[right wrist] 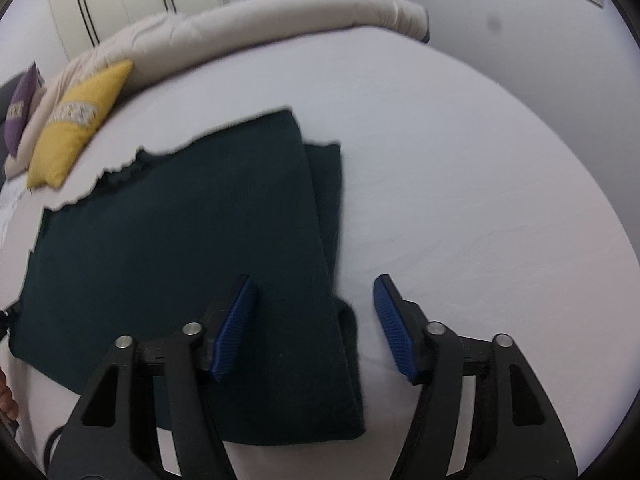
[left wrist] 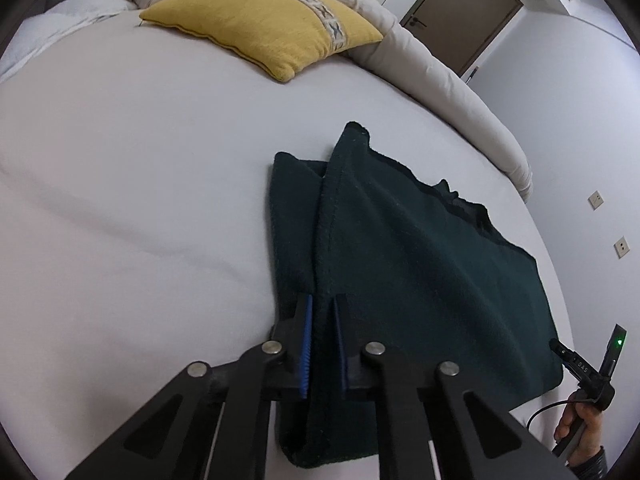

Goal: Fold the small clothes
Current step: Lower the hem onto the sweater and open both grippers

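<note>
A dark green garment (left wrist: 420, 264) lies flat on the white bed sheet (left wrist: 140, 200). My left gripper (left wrist: 322, 312) is shut on the garment's left edge and lifts a fold of it up over the rest. In the right wrist view the same garment (right wrist: 168, 248) lies spread with a folded strip along its right side. My right gripper (right wrist: 314, 300) is open and empty, hovering just above the garment's near right edge, its left finger over the cloth and its right finger (right wrist: 394, 332) over the sheet.
A yellow cushion (left wrist: 264, 28) lies at the far side of the bed, with a rolled beige duvet (left wrist: 460, 92) along the bed's edge. A purple cushion (right wrist: 20, 108) sits beyond. Wardrobe doors (right wrist: 120, 0) and a room door (left wrist: 464, 12) stand behind.
</note>
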`<action>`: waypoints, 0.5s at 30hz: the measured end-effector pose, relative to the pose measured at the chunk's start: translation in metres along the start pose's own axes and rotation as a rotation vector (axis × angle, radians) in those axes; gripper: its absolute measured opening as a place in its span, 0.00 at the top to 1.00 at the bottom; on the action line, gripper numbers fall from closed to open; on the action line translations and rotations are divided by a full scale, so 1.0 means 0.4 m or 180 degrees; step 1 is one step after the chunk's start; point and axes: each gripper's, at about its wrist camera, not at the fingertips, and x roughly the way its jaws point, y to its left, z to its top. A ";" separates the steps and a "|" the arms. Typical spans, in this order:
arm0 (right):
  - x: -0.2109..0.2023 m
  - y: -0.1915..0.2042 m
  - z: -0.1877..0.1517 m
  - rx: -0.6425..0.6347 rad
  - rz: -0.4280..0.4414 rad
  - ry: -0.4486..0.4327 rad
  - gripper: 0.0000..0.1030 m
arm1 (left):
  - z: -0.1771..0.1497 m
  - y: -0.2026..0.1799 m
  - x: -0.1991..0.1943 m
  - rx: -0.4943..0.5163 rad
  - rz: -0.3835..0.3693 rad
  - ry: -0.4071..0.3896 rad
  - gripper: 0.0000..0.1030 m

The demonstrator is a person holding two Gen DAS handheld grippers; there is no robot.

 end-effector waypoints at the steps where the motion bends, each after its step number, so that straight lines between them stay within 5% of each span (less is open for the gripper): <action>1: 0.007 0.000 -0.004 0.0010 0.0028 0.0038 0.51 | -0.005 -0.001 -0.005 0.0016 0.0024 -0.0010 0.91; 8: 0.005 0.015 -0.011 -0.0095 -0.0001 0.0020 0.57 | -0.064 0.008 -0.039 -0.0007 0.0054 -0.0070 0.93; 15: -0.005 -0.007 -0.031 -0.0051 0.0004 0.0011 0.73 | -0.086 0.052 -0.013 -0.0214 -0.0077 -0.0066 0.93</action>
